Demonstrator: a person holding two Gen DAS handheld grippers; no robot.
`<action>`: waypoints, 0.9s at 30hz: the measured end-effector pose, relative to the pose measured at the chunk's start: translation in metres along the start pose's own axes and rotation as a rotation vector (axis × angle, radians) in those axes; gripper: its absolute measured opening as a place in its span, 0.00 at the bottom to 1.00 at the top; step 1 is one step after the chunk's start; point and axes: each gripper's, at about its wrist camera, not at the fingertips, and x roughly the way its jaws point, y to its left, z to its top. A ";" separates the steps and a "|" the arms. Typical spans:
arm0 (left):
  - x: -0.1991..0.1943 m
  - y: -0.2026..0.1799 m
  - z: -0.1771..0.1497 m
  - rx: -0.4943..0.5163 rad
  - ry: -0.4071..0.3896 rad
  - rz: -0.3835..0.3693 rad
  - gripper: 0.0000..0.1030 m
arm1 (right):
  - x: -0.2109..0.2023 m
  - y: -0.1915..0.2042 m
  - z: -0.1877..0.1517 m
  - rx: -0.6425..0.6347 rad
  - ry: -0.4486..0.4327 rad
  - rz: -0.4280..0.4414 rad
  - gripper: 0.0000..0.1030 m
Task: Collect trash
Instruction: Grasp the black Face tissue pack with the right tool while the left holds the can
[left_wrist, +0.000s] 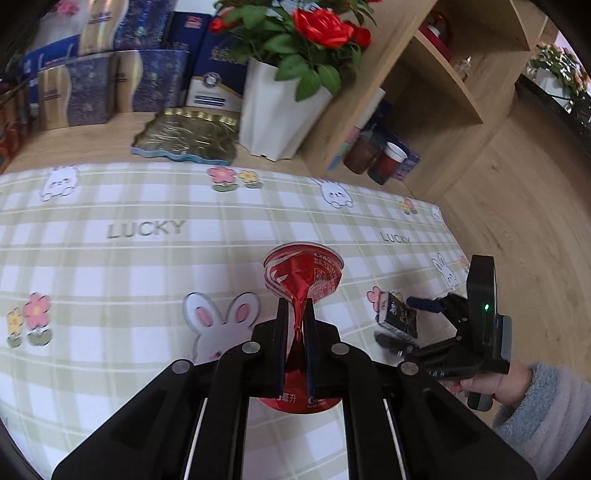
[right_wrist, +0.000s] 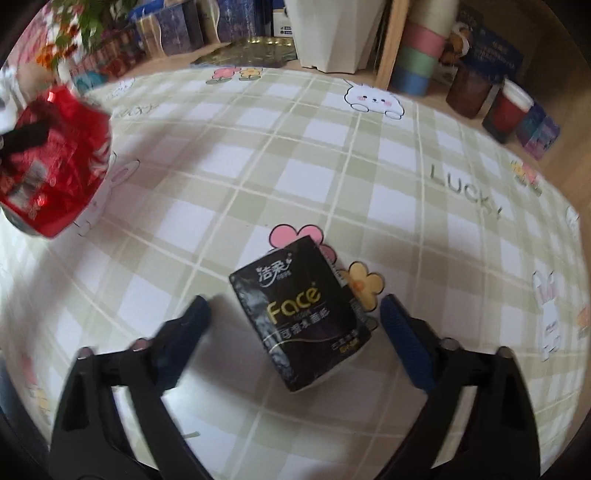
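The worktop (right_wrist: 295, 155) carries one tissue pack (right_wrist: 301, 314). It lies flat between the spread fingers of the right tool (right_wrist: 295, 314), its long axis running near to far and tilted slightly left, so closing would squeeze its long sides. One crushed red can (left_wrist: 301, 280) is pinched at its waist in the left tool (left_wrist: 295, 314), above the cloth, left of the pack.
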 end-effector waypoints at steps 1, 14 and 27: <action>-0.005 0.000 -0.002 -0.002 -0.005 0.003 0.08 | -0.002 -0.001 -0.001 0.007 -0.002 -0.003 0.68; -0.067 -0.012 -0.043 0.026 -0.018 0.014 0.08 | -0.067 0.023 -0.044 0.103 -0.083 0.079 0.43; -0.127 -0.032 -0.105 0.005 -0.004 -0.022 0.08 | -0.139 0.095 -0.099 0.082 -0.152 0.173 0.43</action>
